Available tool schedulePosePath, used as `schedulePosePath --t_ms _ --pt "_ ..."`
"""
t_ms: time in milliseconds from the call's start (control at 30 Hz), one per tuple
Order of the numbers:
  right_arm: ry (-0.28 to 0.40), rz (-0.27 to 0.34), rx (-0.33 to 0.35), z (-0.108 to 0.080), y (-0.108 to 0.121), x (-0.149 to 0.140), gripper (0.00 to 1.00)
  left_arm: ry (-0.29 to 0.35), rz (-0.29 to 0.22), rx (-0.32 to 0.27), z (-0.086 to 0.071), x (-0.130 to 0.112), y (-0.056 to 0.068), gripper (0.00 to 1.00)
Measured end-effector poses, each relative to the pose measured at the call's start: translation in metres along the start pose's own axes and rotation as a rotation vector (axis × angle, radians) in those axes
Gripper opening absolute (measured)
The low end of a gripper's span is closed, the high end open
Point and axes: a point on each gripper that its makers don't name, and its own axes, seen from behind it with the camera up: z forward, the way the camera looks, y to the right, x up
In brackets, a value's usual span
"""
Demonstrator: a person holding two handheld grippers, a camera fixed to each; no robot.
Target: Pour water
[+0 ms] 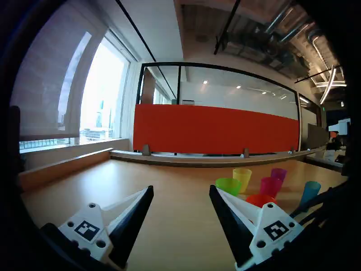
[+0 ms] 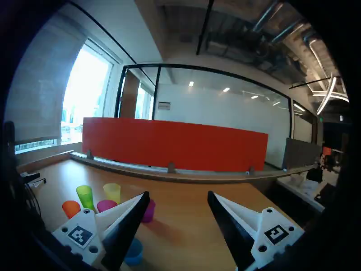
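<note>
Wooden desk (image 1: pixel 180 176) carries coloured plastic cups (image 1: pixel 270 186) at lower right; left gripper (image 1: pixel 181 187) and right gripper (image 2: pixel 178 193), each marker-tagged, hold jaws apart.

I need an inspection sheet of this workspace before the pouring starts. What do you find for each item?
Surface: light wooden table, bare in the foreground.
Job's things: green plastic cup, yellow plastic cup, pink plastic cup, purple plastic cup, orange plastic cup, blue plastic cup, grouped together; contents cannot be told.
Clutter: nothing seen.
Grippers: left claw open, empty; right claw open, empty.
Cables: dark cable-like strand beside the blue cup.
Surroundings: orange-red partition panel, bright window, glass wall.
</note>
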Motion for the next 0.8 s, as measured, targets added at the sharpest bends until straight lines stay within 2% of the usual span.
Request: schedulePosePath --t_ms 300,800 --pt "0.01 0.0 0.002 0.0001 -0.0002 0.0025 1.0 0.006 0.048 0.002 -0.0007 0.0001 0.0039 0.92" --pt "0.008 -0.002 0.009 0.0054 -0.0024 -0.0011 1.0 0.007 0.052 0.018 -0.0005 -0.0003 0.0014 0.91"
